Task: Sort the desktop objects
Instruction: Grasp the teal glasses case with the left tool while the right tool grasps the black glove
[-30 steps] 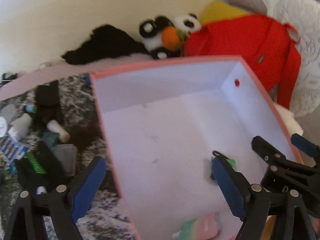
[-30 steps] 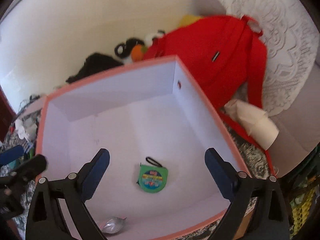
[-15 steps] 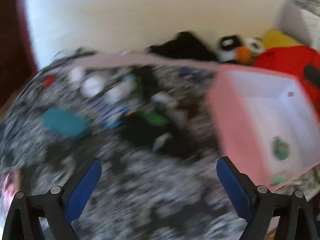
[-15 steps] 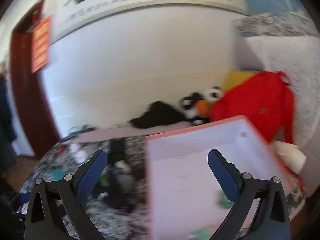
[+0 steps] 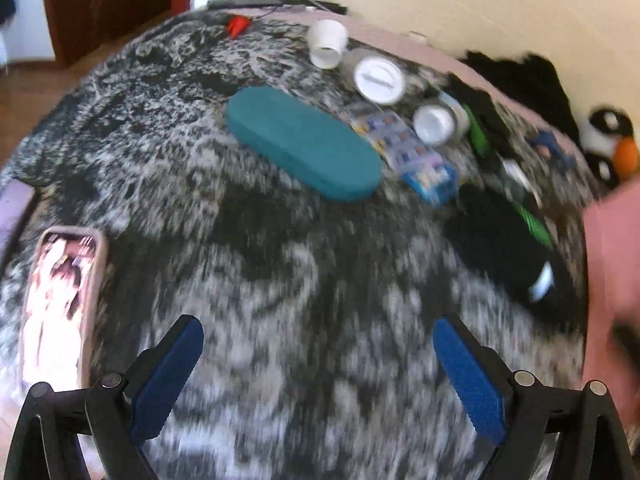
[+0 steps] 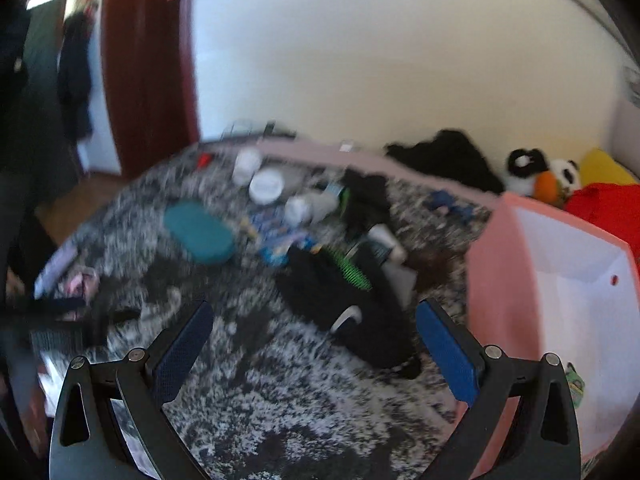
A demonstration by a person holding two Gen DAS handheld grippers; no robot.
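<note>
Over speckled cloth [image 5: 304, 264] now, pink box [image 6: 520, 280] sidelined, tools empty

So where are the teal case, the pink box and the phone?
teal case [image 5: 304, 142]: left wrist view, middle of its lid.
pink box [image 6: 504, 276]: right wrist view, outer pink wall.
phone [image 5: 60, 300]: left wrist view, its pictured face.

Each gripper [image 5: 318, 376] [image 6: 314, 354]: black frame, 2 blue ribbed pads, silver screws

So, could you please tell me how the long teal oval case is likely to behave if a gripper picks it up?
The long teal oval case keeps a crisp, rounded shape, so it is probably rigid. Its smooth, curved ends may slip; gripping across the narrow width seems safer. Lying flat on the speckled cloth, it looks unlikely to roll.
</note>
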